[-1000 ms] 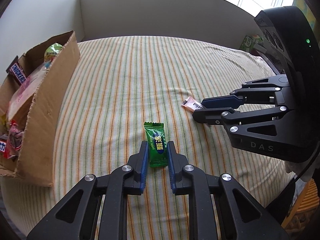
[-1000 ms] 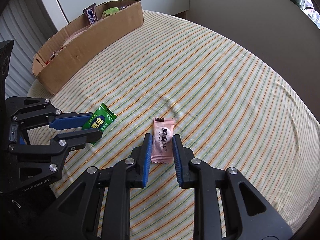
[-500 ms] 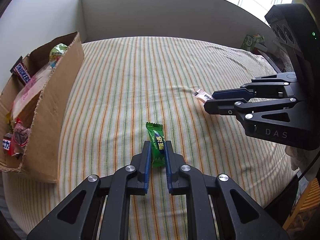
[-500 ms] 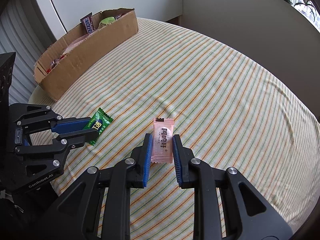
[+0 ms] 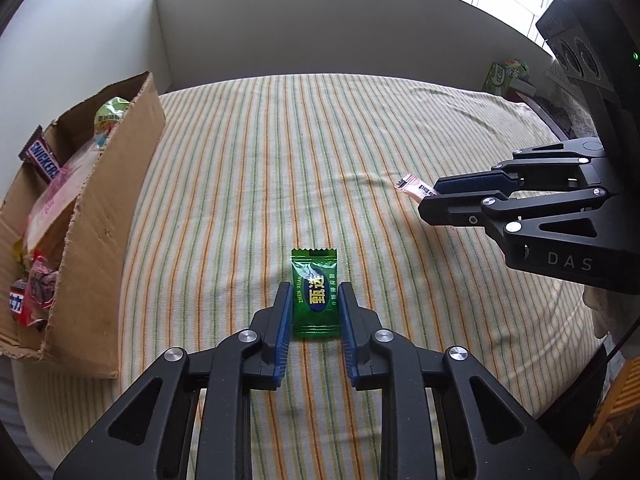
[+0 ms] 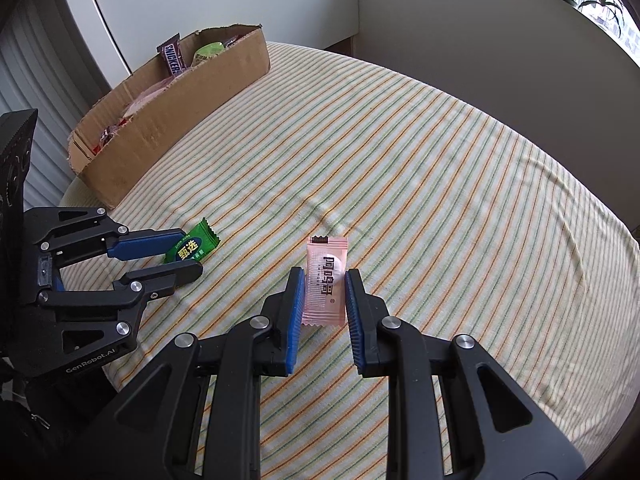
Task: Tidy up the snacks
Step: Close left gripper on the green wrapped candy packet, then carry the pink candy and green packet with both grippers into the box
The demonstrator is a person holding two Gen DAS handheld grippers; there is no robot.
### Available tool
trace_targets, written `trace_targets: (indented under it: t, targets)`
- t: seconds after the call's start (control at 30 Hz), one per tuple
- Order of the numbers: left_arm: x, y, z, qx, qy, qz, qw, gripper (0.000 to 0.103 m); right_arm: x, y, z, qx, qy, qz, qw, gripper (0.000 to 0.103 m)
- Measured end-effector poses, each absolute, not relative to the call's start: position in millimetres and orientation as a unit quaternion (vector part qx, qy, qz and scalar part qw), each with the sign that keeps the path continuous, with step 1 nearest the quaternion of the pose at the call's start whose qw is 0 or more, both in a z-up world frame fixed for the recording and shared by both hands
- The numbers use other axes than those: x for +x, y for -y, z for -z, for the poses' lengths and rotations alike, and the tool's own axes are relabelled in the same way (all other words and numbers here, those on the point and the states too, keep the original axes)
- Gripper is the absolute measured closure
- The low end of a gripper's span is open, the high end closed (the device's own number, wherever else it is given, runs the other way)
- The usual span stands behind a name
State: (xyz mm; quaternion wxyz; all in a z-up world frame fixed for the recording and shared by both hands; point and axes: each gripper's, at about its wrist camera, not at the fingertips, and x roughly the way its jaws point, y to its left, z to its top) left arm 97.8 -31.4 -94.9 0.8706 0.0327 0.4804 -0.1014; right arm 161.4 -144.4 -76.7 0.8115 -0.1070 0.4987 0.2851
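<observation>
candy [image 5: 315, 294]: flat glossy green foil | tablecloth [image 5: 280, 160]: striped woven fabric

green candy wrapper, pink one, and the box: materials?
Green candy wrapper: glossy plastic film, probably; it shows glare and crimped ends. Pink candy wrapper: matte, slightly see-through film with ribbed seals. Box: plain brown corrugated cardboard, with raw torn edges.

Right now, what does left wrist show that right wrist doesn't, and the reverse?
Only the left wrist view: a green packet at the table's far right edge. Only the right wrist view: the pink candy's whole printed face and a ribbed white panel behind the box. Both: cardboard box of snacks, Snickers bar, striped tablecloth, green candy between the left gripper's fingers, right gripper shut on the pink one.
</observation>
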Motion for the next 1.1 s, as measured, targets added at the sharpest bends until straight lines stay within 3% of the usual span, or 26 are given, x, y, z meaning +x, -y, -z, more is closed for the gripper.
trace_targets:
  t: [0.63,1.1]
  targets:
    - [83,-27,17,0.02,-0.398,0.062,0.915,0.082,165,85,8,-0.108,-0.429,-0.322,0.837,0.082]
    - [93,-99,7,-0.019,-0.377,0.006,0.926,0.082,186,7,-9,-0.092,-0.411,-0.371,0.828,0.082]
